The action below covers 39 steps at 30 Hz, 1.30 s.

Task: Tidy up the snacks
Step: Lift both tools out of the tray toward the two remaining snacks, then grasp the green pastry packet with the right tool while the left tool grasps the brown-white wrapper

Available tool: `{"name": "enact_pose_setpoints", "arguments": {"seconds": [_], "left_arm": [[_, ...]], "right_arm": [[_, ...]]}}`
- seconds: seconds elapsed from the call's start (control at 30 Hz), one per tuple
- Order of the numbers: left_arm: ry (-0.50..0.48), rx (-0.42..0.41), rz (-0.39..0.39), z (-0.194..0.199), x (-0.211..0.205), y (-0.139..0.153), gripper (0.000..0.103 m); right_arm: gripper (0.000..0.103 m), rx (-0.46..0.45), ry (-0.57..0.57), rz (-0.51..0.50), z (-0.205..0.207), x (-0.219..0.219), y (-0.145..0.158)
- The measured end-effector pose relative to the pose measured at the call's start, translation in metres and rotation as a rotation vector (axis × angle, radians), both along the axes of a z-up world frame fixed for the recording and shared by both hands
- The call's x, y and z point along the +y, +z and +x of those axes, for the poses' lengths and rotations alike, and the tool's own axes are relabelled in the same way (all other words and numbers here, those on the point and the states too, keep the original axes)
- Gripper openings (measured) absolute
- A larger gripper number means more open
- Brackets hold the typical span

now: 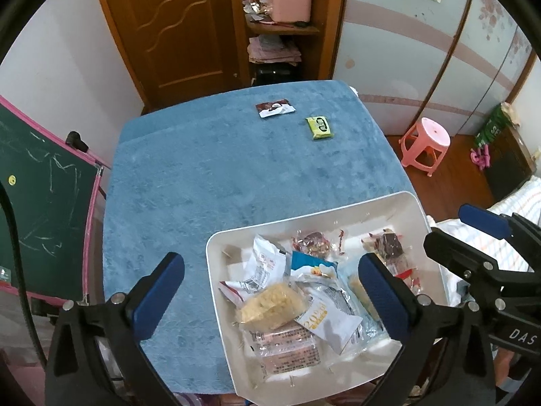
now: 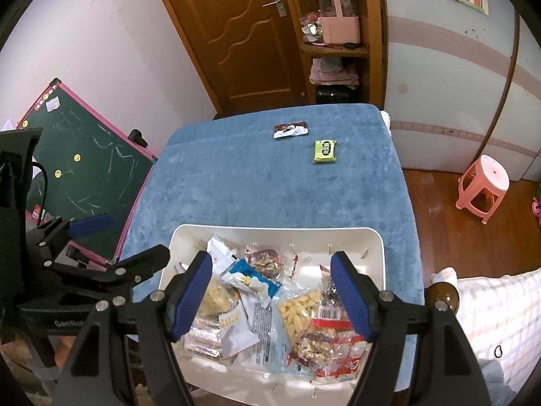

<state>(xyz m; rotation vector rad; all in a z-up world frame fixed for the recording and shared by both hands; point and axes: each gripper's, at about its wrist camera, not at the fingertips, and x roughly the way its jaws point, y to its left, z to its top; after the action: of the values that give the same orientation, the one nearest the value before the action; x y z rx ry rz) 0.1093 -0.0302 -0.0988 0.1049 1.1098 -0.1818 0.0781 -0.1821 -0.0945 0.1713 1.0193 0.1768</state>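
Note:
A white tray (image 1: 419, 209) (image 2: 378, 240) holds several snack packets at the near edge of the blue-covered table (image 1: 203, 186) (image 2: 253, 186). Far across the cloth lie a brown-and-white packet (image 1: 274, 108) (image 2: 290, 130) and a green packet (image 1: 320, 128) (image 2: 325, 151). My left gripper (image 1: 270, 291) hangs open above the tray's left rim, nothing between its blue pads. My right gripper (image 2: 274, 287) hovers open over the tray's packets, gripping nothing. The right gripper also shows at the right edge of the left wrist view (image 1: 473, 230), and the left gripper at the left of the right wrist view (image 2: 111, 240).
A green chalkboard (image 1: 37, 196) (image 2: 91, 176) with a pink frame leans at the table's left. A pink stool (image 1: 426, 145) (image 2: 481, 186) stands on the wooden floor to the right. Behind the table are a wooden door (image 1: 175, 27) and shelves with a pink basket (image 1: 289, 6). Checked bedding (image 2: 497, 308) lies near right.

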Motion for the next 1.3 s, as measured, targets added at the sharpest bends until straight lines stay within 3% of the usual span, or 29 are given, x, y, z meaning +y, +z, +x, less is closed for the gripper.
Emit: {"name": "enact_pose_setpoints", "arguments": {"seconds": [0.4,0.7,1.3], "left_arm": [[0.040,0.034,-0.036,0.027,0.014,-0.003,0.102],[0.051,0.008,-0.026,0.064,0.022,0.004,0.102],[-0.044,-0.212,0.050,0.196,0.005,0.068,0.102]], "right_arm": [[0.073,0.003,-0.009,0.014,0.022,0.004,0.001],[0.073,0.014,-0.030,0.015,0.054,-0.002,-0.001],[0.073,-0.072,-0.065,-0.192,0.169,-0.032,0.034]]}}
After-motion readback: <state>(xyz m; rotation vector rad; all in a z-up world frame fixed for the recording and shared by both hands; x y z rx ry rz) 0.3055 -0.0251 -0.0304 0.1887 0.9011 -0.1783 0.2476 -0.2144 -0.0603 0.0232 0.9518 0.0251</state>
